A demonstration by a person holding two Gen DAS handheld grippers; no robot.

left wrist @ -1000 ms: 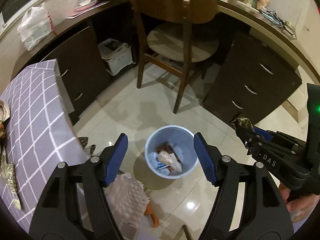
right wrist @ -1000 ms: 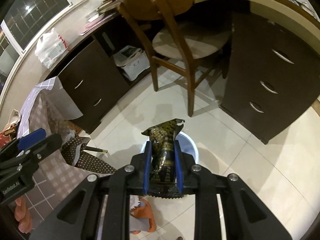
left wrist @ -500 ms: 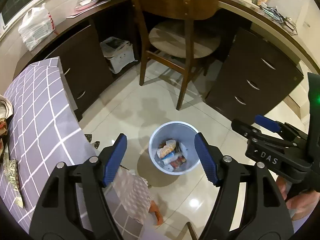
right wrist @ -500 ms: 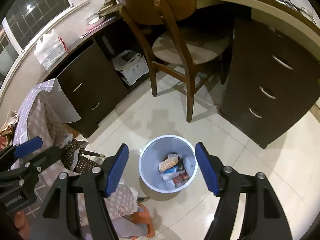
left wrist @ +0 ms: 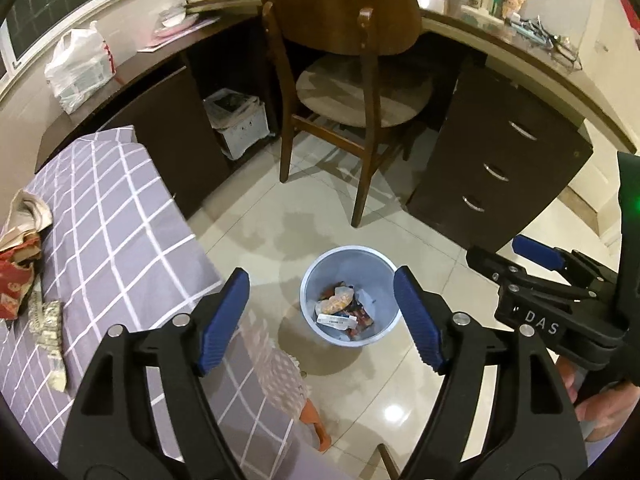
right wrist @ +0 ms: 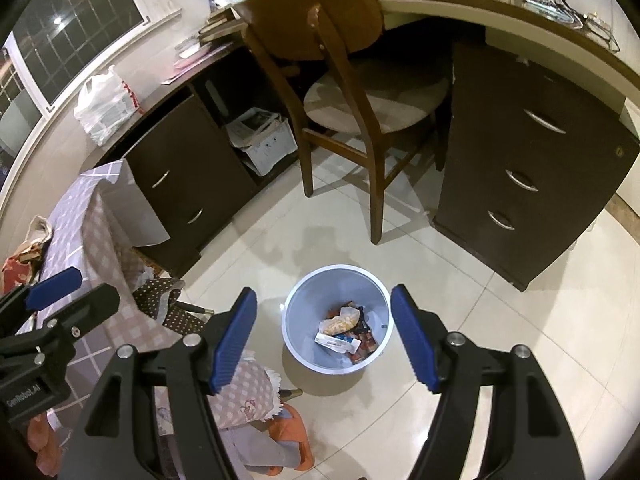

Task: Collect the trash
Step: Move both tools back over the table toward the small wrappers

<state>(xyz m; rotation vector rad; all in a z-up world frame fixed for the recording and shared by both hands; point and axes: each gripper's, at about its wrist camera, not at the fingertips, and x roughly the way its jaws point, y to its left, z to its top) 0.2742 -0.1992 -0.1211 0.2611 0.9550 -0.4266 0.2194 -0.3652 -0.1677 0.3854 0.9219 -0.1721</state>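
Both grippers hang above the floor with nothing between their jaws. The left gripper is empty and its jaws are opening a little wider; the right gripper stands released, its blue pads well apart.

One pale blue bin sits on the tiled floor, seen between the jaws in both wrist views — straight ahead at twelve o'clock and below. It already holds a small heap of wrappers, too jumbled to count.

The trash not yet collected appears to lie on the table with the grey checked cloth, at about nine o'clock from the left gripper. There, near the edge of the view, are one crumpled red-and-white wrapper and one long silvery strip. The strip's long axis runs roughly from twelve to six o'clock in the left wrist view.

The left gripper is judged the nearer of the two, since the table fills its left side while the right gripper sees it only far off at nine o'clock. A swing leftward would bring the jaws over the strip, across its narrow width.
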